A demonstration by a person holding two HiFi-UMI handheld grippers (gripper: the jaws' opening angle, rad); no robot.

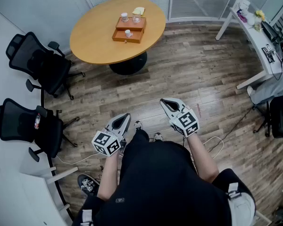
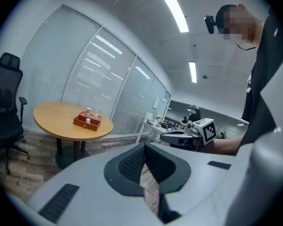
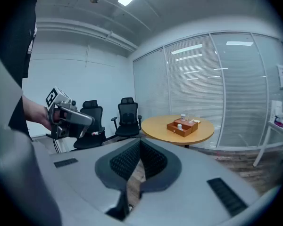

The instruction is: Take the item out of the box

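Left tool (image 1: 124, 119), right tool (image 1: 166, 103) shut, empty; box (image 1: 130, 26) drawer front (image 1: 127, 39) faces them.

Both grippers are held low in front of the person, well short of the round table (image 1: 99, 41), tips aimed toward it. Left gripper (image 1: 124, 117) (image 2: 142, 155): jaws pressed together, empty. Right gripper (image 1: 166, 102) (image 3: 139, 157): slightly nearer the table, jaws together, nothing between. Bare forearms (image 1: 203, 155) reach forward.
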